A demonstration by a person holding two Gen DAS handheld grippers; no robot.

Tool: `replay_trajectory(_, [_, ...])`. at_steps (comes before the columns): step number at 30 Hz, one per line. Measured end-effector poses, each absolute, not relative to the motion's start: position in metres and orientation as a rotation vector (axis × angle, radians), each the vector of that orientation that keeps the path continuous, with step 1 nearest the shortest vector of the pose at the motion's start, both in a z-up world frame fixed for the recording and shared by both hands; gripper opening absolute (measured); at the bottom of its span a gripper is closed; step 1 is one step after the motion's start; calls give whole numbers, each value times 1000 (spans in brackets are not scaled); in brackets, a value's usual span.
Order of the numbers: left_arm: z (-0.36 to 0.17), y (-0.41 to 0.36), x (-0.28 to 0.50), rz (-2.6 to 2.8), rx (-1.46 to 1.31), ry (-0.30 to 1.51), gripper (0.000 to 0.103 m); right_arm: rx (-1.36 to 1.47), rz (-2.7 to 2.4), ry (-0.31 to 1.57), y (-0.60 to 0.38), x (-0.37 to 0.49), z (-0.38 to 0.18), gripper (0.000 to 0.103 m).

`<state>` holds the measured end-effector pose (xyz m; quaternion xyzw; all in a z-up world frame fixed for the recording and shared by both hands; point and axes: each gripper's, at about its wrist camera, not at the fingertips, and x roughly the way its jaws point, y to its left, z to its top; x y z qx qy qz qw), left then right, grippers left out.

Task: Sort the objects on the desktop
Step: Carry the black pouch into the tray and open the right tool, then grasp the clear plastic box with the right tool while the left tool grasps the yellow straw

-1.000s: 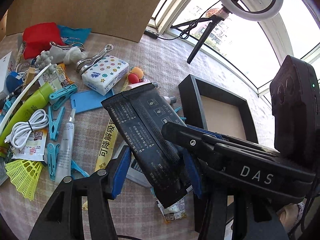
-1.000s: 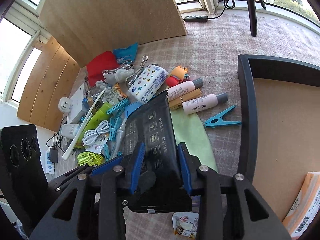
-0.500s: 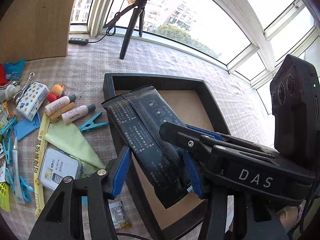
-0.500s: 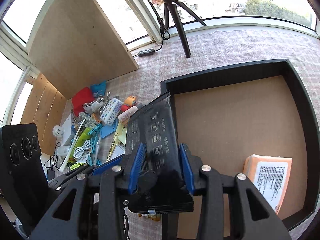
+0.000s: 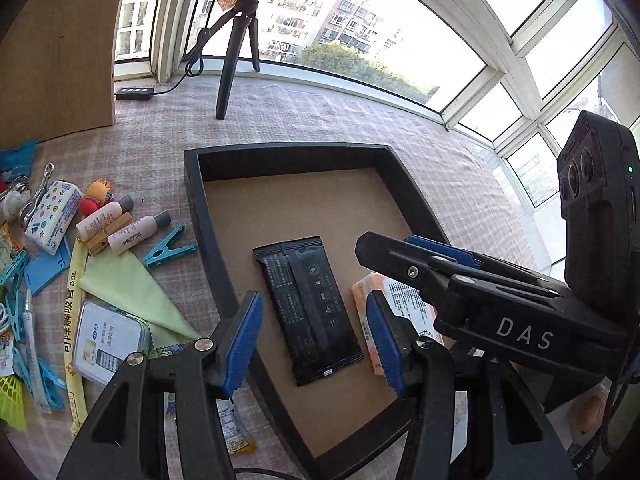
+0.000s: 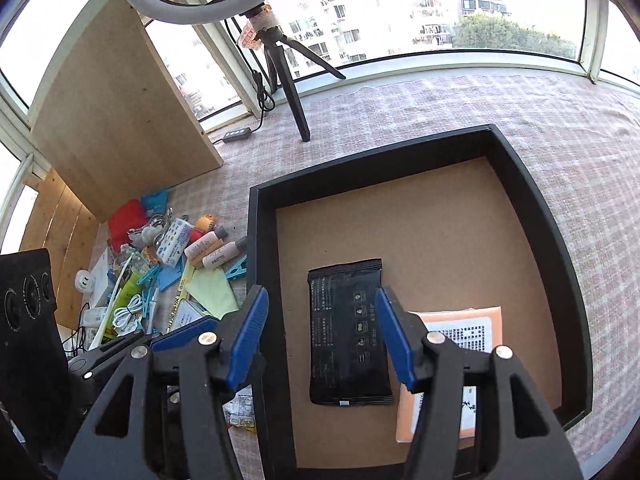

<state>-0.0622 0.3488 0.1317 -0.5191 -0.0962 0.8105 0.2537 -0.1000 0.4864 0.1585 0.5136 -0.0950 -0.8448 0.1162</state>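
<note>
Black packet in tray, below both parted hand-held grippers

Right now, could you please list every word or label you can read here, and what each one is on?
"DAS": on the right tool's black body.
"可降解吸管": on the yellow strip.
Black packet, orange packet, two small bottles, white tin: print too small to read.
</note>
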Motion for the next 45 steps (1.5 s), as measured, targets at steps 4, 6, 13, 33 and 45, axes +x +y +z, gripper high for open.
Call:
replay_trajectory(4, [128,321,-63,2255,-1428,-255,51,1474,-2451,-182,459,-98,157,55])
replay_trajectory(6, [126,303,-63,2290,-1437,-245,51,1456,-2422,-141,444,-96,156,55])
replay_trajectory(13, [110,228,-54,2395,-1509,-239,51,1402,-2341,-22,399,-96,148,55])
replay_trajectory(33, [57,172,-63,2335,-1673,-169,47,1357,-1992,494,292,-74,94,68])
replay_trajectory(45, [27,191,-123,2203,-1804,-161,23,1309,-1930,580,275,-71,73,69])
